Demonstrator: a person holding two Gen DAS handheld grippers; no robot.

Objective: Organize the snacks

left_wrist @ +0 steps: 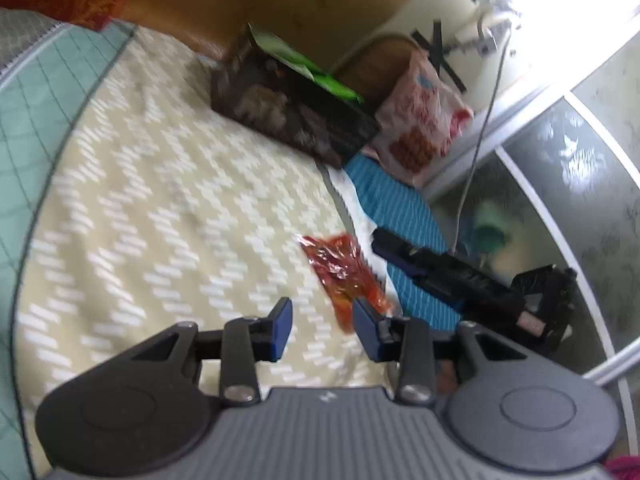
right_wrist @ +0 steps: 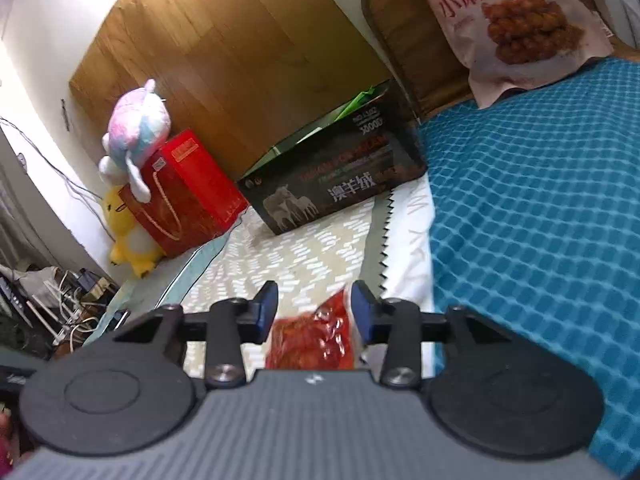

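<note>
My left gripper (left_wrist: 322, 330) hangs over the cream patterned mat (left_wrist: 160, 200) with its fingers spread and nothing between them. Just ahead of its right fingertip lies the red packet (left_wrist: 340, 276), flat on the mat near the mat's edge and apart from both pads.

Beyond the packet in this view I see my right gripper (left_wrist: 460, 276) as a dark shape over the blue cover (left_wrist: 400, 208); from here I cannot tell how its fingers stand.

From the right wrist camera, my right gripper (right_wrist: 314, 312) also has its fingers spread. The red packet (right_wrist: 312, 340) sits low between them, close to the right pad; I cannot tell whether that pad touches it, and the left pad is clear of it.

Farther along the mat (right_wrist: 312, 252) stands a black box (right_wrist: 336, 184) with a sheep picture, its top flap open, against the wooden headboard (right_wrist: 224, 60). A pink snack bag (right_wrist: 516, 28) leans upright at the far end of the blue cover (right_wrist: 540, 220).

To the left of the box there is a red gift bag (right_wrist: 188, 192) with a pastel plush (right_wrist: 136, 128) on top and a yellow plush (right_wrist: 128, 240) beside it.
</note>
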